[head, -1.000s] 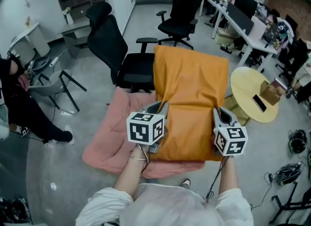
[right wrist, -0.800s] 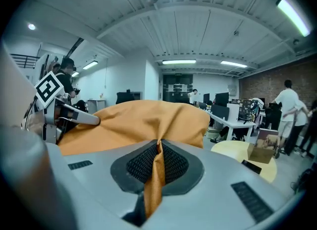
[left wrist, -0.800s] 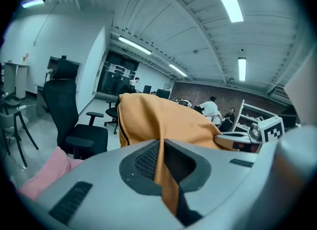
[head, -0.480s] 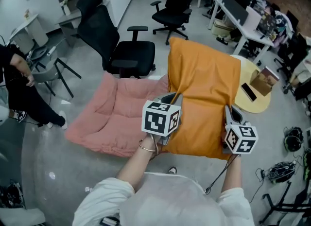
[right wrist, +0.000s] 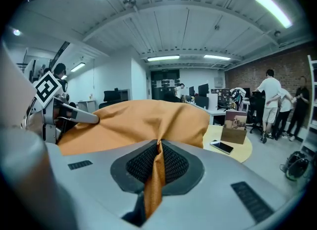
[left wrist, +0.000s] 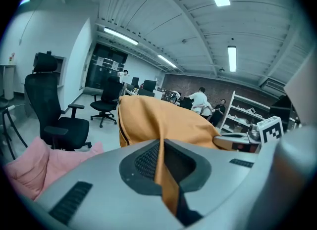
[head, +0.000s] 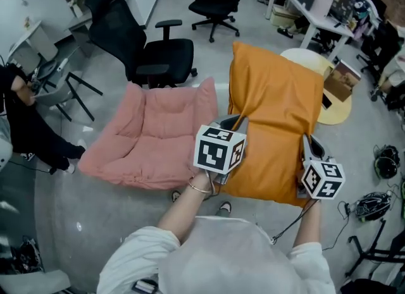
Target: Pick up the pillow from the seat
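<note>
The pillow [head: 275, 116], orange and smooth-skinned, was off the seat [head: 149, 134] and hung to the right of it, held by its near edge in both claws. In the head view, the pillow's left edge ran just beside the seat's right arm; whether the two touched could not be determined.

The left claw [head: 231, 122] was clenched on the pillow's near left corner, the corner closer to the seat. In the left gripper view, a fold of orange fabric was pinched between the ribbed pads of the left claw [left wrist: 163, 169], and the pillow [left wrist: 163, 120] rose beyond the jaws, with the seat [left wrist: 29, 167] low and to the left.

The right claw [head: 310, 144] was clenched on the near right corner, the corner farther from the seat. In the right gripper view, a narrow pleat of orange fabric was gripped between the pads of the right claw [right wrist: 157, 167], and the pillow [right wrist: 143, 120] spread out beyond them.

The seat was a soft pink floor chair resting on the grey floor [head: 69, 210]. A black office chair [head: 145, 49] stood just behind the seat. A round yellow counter [head: 304, 57] stood well to the right of the seat, partly hidden by the pillow; it carried a box [head: 342, 79] and a phone [right wrist: 222, 146]. A person [head: 25, 128] in dark clothing was to the left of the seat.
</note>
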Motion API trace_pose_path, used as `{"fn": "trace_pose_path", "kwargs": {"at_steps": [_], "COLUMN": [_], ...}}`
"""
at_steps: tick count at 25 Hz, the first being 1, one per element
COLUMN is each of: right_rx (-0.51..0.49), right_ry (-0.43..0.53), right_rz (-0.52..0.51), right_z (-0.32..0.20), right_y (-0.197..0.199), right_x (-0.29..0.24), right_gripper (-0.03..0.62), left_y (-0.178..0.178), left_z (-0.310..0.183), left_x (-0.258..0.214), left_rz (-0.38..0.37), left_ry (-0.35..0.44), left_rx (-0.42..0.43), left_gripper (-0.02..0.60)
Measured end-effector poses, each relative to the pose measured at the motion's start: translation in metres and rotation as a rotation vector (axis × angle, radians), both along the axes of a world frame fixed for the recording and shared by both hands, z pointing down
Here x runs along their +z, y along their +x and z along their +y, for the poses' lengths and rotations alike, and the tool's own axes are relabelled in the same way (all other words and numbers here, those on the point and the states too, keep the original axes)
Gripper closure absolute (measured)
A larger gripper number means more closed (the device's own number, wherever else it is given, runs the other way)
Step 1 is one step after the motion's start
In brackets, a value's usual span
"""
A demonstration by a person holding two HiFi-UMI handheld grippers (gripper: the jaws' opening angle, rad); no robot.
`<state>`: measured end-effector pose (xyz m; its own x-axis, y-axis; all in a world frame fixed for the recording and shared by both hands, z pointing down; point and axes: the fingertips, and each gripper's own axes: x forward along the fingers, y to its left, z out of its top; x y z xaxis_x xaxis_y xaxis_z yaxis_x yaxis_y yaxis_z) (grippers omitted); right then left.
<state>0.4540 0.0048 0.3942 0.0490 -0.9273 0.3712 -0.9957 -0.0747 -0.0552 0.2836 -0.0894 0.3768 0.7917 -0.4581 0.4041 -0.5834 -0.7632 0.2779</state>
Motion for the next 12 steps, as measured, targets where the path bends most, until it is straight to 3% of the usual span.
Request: {"fn": "trace_pose_path", "kwargs": {"at_steps": [12], "right_rx": [0.047], "right_ry": [-0.005], "right_rz": [-0.030], "right_z": [0.015], "right_y": [0.010], "right_x": [0.011], "right_gripper": [0.557], "left_y": [0.012], "left_z": [0.008], "left_x": [0.008], "left_rz": [-0.013], "left_ry": [-0.006], "left_rx": [0.031], "left_gripper": [0.566]}}
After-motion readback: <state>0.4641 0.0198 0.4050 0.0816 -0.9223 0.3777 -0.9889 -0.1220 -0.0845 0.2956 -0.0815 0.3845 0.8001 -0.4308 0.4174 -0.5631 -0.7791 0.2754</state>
